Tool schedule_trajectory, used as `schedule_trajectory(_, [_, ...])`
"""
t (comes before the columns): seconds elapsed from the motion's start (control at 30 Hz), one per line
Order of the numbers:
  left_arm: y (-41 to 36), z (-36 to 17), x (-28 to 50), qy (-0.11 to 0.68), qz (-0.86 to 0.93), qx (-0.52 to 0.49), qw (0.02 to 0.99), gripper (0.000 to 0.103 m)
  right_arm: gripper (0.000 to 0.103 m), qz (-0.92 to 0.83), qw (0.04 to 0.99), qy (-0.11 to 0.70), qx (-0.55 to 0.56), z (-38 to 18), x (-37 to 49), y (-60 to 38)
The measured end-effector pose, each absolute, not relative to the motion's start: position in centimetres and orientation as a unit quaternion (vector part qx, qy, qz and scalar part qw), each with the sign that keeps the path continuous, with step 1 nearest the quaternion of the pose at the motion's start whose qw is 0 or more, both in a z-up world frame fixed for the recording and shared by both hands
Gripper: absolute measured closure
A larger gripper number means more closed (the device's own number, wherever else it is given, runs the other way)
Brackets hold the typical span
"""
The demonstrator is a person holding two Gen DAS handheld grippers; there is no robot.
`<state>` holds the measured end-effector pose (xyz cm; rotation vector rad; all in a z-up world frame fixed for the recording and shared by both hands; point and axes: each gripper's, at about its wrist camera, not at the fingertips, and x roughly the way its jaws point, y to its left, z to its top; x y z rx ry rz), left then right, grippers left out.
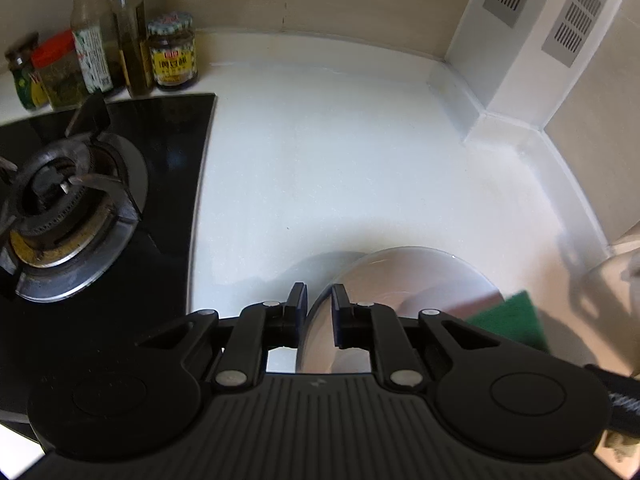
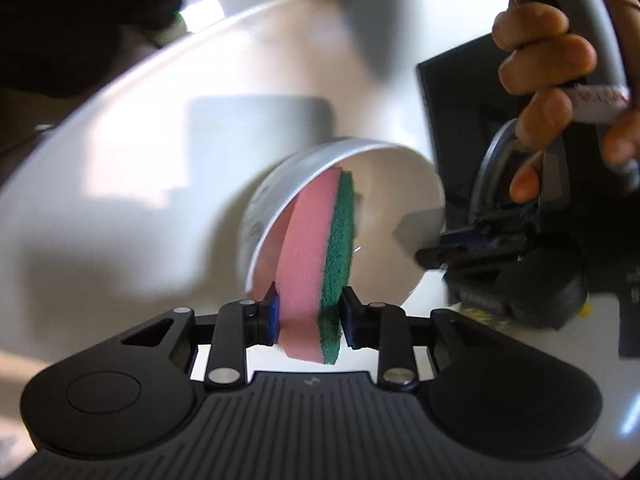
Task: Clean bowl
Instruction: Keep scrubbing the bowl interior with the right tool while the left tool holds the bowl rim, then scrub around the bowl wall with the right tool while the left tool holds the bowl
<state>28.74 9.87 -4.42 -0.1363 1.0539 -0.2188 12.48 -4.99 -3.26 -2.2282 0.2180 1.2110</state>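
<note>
Gripping bowl (image 1: 400, 280) rim, left tongs (image 1: 320, 300) hold it tipped above white desk (image 1: 320, 160), w/ gas burner (image 1: 68, 208) & sauce bottles (image 1: 120, 40) to the left. Right tongs (image 2: 310, 312) clenched on pink/green sponge (image 2: 320, 256), pressed vs bowl's underside foot ring (image 2: 288, 176).

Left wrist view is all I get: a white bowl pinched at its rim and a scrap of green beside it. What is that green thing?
Observer: A sponge, pink foam with a green scouring layer, gripped by the right gripper.
Operator: Which part of the bowl does it touch?
Observer: The underside: it presses inside the foot ring of the bowl.
Operator: Who holds the bowl's gripper?
Observer: A bare hand wraps the handle of the left gripper.
</note>
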Motion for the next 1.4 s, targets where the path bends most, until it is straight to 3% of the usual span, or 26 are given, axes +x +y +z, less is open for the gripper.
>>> schedule_trajectory(0.1, [10.6,-4.2,29.7,0.519,-0.117,-0.082,0.843,0.093,0.078,0.428,0.321,0.1,-0.839,-2.9,12.9,-4.8])
schedule_trajectory(0.17, [10.9,-3.6,30.1,0.515,-0.122,-0.091,0.844,0.103,0.078,0.389,0.382,0.1,-0.832,-3.3,13.4,-3.9])
schedule_trajectory(0.43, [10.4,-3.5,30.7,0.509,-0.105,-0.065,0.852,0.103,0.078,0.36,0.578,0.146,-0.718,-6.3,13.4,1.0])
schedule_trajectory(0.63, [9.9,-3.4,30.6,0.509,-0.12,-0.048,0.851,0.103,0.078,0.422,0.407,0.068,-0.807,-6.2,12.6,-2.9])
schedule_trajectory(0.73, [9.9,-3.4,30.6,0.508,-0.121,-0.045,0.852,0.103,0.078,0.411,0.462,0.148,-0.772,-3.7,14.2,-2.3])
schedule_trajectory(0.9, [10.3,-3.5,30.9,0.513,-0.131,-0.053,0.847,0.103,0.078,0.328,0.671,0.297,-0.595,-1.6,18.3,0.2])
schedule_trajectory(1.0, [10.0,-3.5,30.7,0.509,-0.132,-0.037,0.85,0.103,0.078,0.325,0.711,0.341,-0.522,-2.1,18.6,1.6])
schedule_trajectory(1.07, [9.8,-3.5,30.5,0.507,-0.132,-0.027,0.851,0.103,0.078,0.334,0.712,0.34,-0.516,-2.9,17.8,2.4])
schedule_trajectory(1.13, [9.9,-3.7,30.6,0.513,-0.136,-0.024,0.847,0.095,0.078,0.353,0.688,0.313,-0.551,-3.9,16.5,2.5])
schedule_trajectory(1.4, [10.5,-4.3,30.7,0.541,-0.16,-0.046,0.824,0.091,0.077,0.447,0.438,0.123,-0.77,-6.7,13.4,-2.8])
